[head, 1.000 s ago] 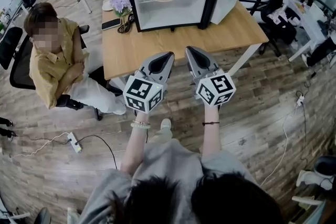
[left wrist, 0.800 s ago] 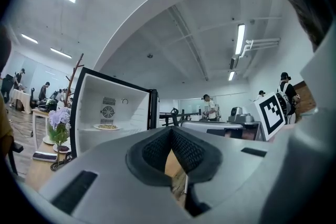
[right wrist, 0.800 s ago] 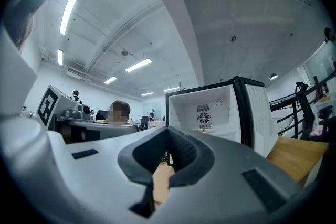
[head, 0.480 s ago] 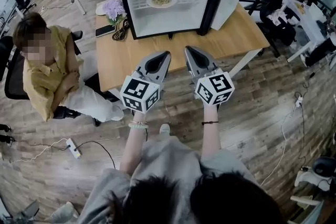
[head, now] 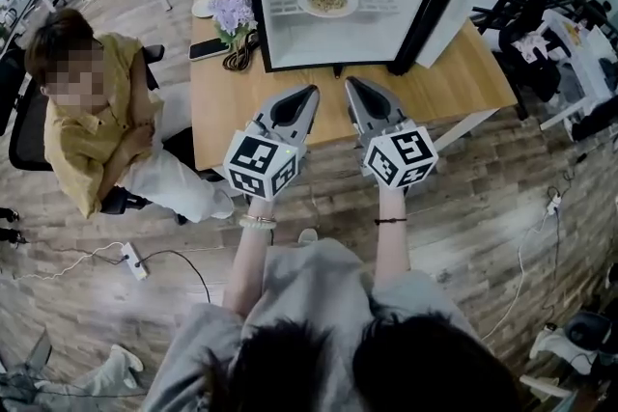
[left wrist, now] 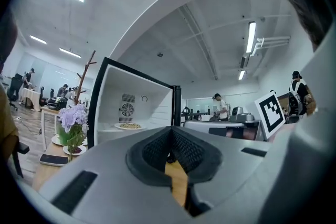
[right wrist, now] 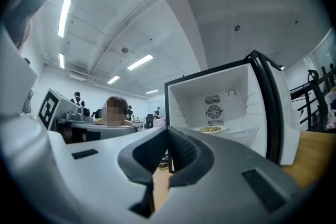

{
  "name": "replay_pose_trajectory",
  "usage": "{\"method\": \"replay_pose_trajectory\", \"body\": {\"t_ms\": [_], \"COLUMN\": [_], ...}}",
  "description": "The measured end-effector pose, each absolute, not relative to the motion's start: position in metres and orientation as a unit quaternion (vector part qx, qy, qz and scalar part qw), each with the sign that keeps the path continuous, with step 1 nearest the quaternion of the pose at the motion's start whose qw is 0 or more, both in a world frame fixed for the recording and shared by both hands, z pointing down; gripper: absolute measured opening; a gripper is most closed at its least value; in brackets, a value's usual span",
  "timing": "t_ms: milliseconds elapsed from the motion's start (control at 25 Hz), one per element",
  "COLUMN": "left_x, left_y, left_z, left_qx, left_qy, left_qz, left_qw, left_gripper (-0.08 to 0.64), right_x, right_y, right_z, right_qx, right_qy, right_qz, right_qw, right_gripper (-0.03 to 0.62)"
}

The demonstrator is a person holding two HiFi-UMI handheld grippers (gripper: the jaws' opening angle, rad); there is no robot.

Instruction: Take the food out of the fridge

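Note:
A small fridge (head: 280, 14) stands open on the wooden table (head: 241, 111), its door (head: 454, 0) swung out to the right. Inside, on a wire shelf, lies a white plate of food (head: 328, 0), also seen as the plate (left wrist: 128, 125) and the plate (right wrist: 211, 129) in the gripper views. Both grippers point level at the fridge, side by side over the table's front part. My left gripper (head: 309, 93) (left wrist: 170, 131) is shut with nothing in it. My right gripper (head: 350, 83) (right wrist: 168, 131) is shut and empty too. Both stop short of the fridge.
A person in a yellow shirt (head: 92, 121) sits at the table's left end. Purple flowers (head: 230, 10), a phone (head: 209, 48) and coiled cables (head: 239, 53) lie left of the fridge. A power strip (head: 133, 260) is on the floor; black chairs (head: 521, 5) stand at right.
Both grippers have moved forward together, from the table's front edge to over the tabletop, nearer the fridge. Their jaws stayed shut.

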State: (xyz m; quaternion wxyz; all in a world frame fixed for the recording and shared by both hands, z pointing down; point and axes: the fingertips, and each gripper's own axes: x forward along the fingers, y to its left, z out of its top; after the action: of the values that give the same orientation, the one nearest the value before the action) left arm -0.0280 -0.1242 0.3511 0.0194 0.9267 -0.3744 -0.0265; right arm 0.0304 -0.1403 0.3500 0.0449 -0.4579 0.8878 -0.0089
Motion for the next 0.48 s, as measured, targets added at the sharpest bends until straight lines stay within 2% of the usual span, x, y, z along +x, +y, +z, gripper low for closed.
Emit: {"method": "replay_pose_trajectory", "body": {"t_ms": [480], "left_x": [-0.054], "left_y": [-0.155], "left_z": [0.367], "left_qx": [0.912], "left_qy": [-0.407], "left_qz": [-0.02], "left_qw": [0.041], "left_gripper": [0.008], "right_x": [0.014], "right_y": [-0.179], "right_z": [0.362], "right_qx": [-0.438], "right_qy": [0.897], "right_qz": [-0.036], "right_qw": [0.044], "right_gripper": [0.009]}}
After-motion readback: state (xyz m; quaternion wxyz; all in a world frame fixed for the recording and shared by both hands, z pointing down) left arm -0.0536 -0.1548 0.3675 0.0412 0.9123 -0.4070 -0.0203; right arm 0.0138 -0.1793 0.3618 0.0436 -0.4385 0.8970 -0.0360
